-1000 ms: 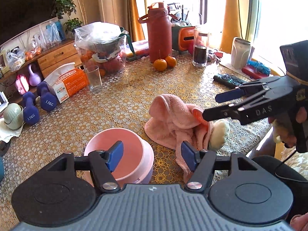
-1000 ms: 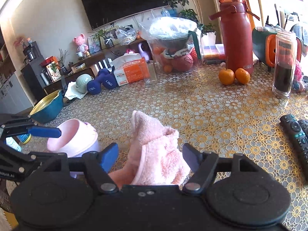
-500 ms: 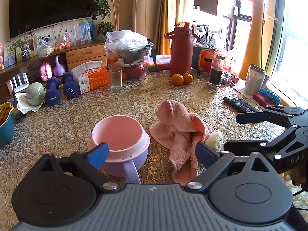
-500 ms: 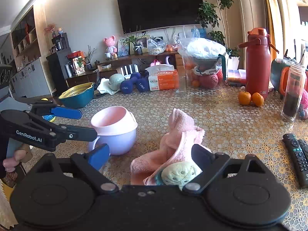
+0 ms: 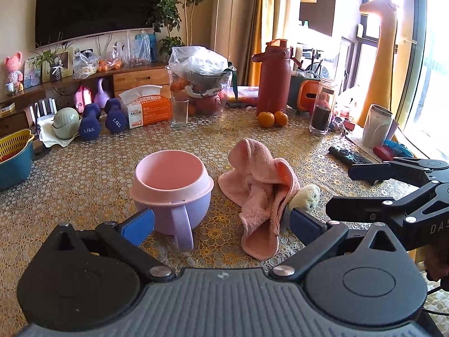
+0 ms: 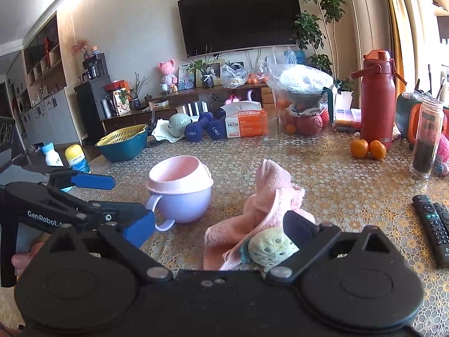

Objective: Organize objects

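A crumpled pink towel (image 5: 261, 179) lies on the patterned table, also in the right wrist view (image 6: 269, 196). A pale green soft toy (image 5: 306, 195) sits at its near edge, also seen in the right wrist view (image 6: 270, 245). A pink and lilac cup with a handle (image 5: 171, 188) stands empty left of the towel, also in the right wrist view (image 6: 179, 188). My left gripper (image 5: 221, 223) is open and empty, pulled back above the table's near side. My right gripper (image 6: 219, 230) is open and empty, just before the toy.
The table's far side holds a red flask (image 5: 273, 75), two oranges (image 5: 272, 118), a glass jar (image 5: 321, 106), a drinking glass (image 5: 179, 111), a tissue box (image 5: 147, 108), dumbbells (image 5: 102, 118) and a bagged fruit bowl (image 5: 203, 81). Remotes (image 6: 433, 223) lie right. A teal basket (image 5: 12, 157) stands left.
Both grippers have drawn back and risen from the towel and opened wider. The towel lies released on the table, with the green toy now showing at its edge.
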A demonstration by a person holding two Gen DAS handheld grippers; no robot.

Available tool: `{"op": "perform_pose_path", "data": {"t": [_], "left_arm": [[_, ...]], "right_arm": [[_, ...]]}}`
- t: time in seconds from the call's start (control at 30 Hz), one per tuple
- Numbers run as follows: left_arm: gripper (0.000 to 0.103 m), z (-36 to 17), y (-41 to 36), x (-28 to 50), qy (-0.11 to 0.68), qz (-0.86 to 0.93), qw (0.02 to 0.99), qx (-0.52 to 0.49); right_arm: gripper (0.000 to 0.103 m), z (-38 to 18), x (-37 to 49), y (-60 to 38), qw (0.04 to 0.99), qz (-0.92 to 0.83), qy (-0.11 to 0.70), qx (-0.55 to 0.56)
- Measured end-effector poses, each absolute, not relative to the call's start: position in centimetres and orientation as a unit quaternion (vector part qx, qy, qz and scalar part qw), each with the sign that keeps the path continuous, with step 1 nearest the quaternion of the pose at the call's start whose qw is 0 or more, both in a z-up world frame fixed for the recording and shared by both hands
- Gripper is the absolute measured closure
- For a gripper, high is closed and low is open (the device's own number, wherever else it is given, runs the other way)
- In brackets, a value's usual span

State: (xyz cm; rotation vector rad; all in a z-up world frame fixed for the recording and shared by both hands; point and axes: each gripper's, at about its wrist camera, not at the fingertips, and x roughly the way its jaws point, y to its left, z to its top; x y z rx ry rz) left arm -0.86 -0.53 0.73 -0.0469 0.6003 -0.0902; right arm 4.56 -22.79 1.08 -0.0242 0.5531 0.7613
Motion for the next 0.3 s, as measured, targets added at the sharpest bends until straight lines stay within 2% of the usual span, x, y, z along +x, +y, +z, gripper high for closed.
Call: {"op": "perform_pose_path", "data": {"t": [0.3], "left_arm": [[0.000, 0.85, -0.54, -1.06, 0.289, -0.039, 0.956, -0.023]], "right_arm": [[0.005, 0.74, 4.24, -23.12, 0.893, 0.358, 0.274, -0.007]]}}
